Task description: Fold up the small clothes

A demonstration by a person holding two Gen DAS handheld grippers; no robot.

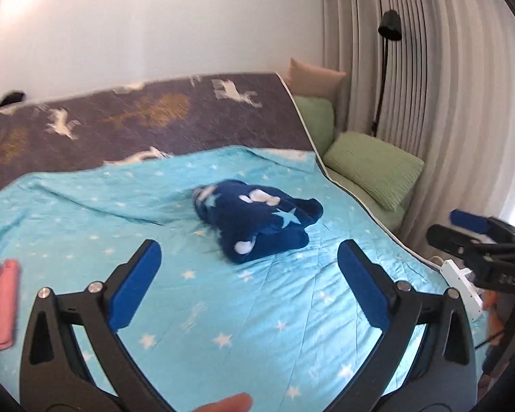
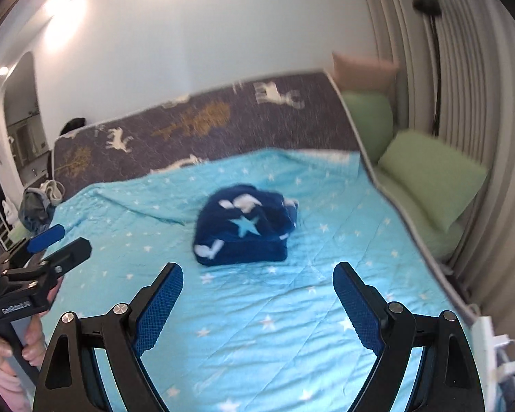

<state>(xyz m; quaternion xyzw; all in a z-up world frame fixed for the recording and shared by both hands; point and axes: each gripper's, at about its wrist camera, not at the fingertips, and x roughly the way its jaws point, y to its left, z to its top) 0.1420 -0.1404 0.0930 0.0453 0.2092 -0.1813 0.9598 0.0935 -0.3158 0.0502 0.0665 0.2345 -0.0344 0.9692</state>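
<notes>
Where the turquoise star-printed quilt [image 1: 223, 309] spread across the bed, it filled most of both wrist views, with a grey blanket [image 1: 147, 116] patterned in white deer and gold trees lying beyond it against the white wall. Pale pleated curtains [image 1: 446, 103] hung to the right, and green pillows [image 1: 374, 168] sat in the gap between the bed edge and the curtains, a beige cushion [image 1: 312, 75] behind them. Near the middle of the quilt lay the dark blue garment [image 1: 257, 226], printed with light stars and white shapes, bunched into a rough folded bundle and touched by neither tool. The left gripper [image 1: 249, 281] hovered short of it, blue-padded jaws spread wide apart and empty. The right gripper [image 2: 257, 298] hung likewise before the bundle, its jaws splayed apart with nothing between them. A pink folded cloth [image 1: 7, 305] rested at the quilt's left edge. A white power strip [image 1: 463, 285] lay off the right side of the bed.
</notes>
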